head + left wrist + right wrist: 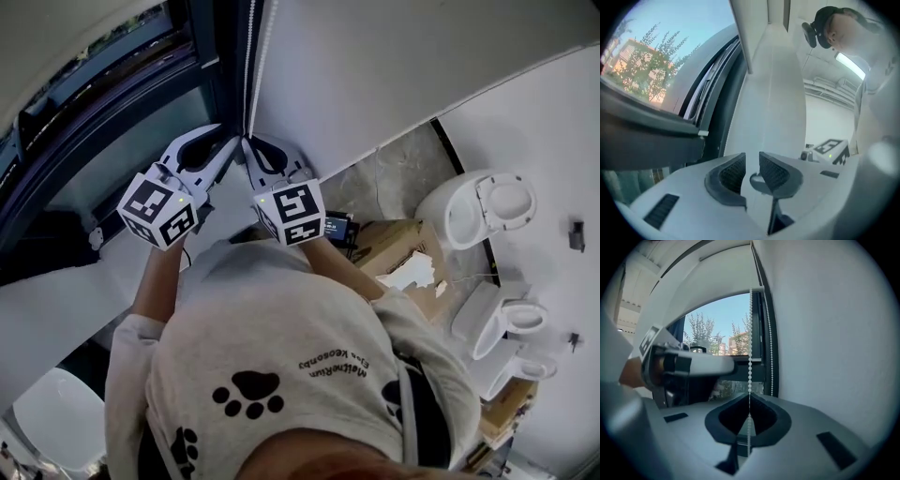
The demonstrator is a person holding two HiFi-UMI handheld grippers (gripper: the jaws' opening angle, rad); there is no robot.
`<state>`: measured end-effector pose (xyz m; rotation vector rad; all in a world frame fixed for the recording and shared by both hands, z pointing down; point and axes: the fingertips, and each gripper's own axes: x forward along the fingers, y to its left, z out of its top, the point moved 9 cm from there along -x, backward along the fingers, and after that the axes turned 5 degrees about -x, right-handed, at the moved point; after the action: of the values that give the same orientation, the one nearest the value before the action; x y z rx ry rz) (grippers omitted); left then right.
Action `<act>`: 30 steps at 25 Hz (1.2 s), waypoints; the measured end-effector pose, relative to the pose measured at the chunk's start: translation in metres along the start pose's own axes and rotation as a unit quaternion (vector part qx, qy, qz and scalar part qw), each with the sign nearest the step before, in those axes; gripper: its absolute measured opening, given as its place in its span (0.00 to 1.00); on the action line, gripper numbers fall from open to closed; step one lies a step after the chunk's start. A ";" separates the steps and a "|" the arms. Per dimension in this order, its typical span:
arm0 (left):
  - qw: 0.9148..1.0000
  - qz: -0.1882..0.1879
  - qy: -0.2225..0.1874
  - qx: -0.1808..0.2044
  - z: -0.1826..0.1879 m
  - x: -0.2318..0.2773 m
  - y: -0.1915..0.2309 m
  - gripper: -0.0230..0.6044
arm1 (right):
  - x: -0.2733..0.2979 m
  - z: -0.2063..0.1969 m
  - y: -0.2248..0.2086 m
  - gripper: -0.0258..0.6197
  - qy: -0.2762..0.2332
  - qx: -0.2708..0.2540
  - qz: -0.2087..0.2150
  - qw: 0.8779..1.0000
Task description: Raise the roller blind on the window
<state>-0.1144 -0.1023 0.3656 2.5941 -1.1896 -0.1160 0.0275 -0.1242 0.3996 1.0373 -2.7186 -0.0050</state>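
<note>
The bead chain [250, 66] hangs down the corner where the dark window frame [220, 56] meets the white wall [394, 75]. Both tongs are at it, side by side. The right tongs [251, 142] are closed on the chain. In the right gripper view the beads [750, 333] run straight down into the shut pads [750, 401]. A second strand [768, 333] hangs free just beside it, against the frame.

The left tongs [230, 137] stand a little apart. In the left gripper view the gap between the ribbed pads [751, 161] holds nothing, and the chain cannot be seen there at all.

The blind itself is hard to pick out. The window [722, 324] shows open sky and trees, and only a pale bar end [757, 288] near the top of the chain may belong to it (the fisheye bends everything up there). In the head view the top of the chain is cut off by the picture's edge.

The person's shirt [248, 394] fills the lower part of that view and hides the floor below the tongs. To the right, two toilets [478, 211] and a torn cardboard box [394, 248] stand on the floor, well apart from the window.
</note>
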 end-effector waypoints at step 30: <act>0.993 -0.045 -0.055 0.100 0.113 0.033 -0.039 0.07 | 0.003 -0.001 0.005 0.06 -0.009 -0.012 -0.030 0.999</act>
<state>-0.0859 -0.1286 0.2479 2.8491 -1.1765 -0.1683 0.0221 -0.1219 0.4013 1.1168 -2.6950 -0.0558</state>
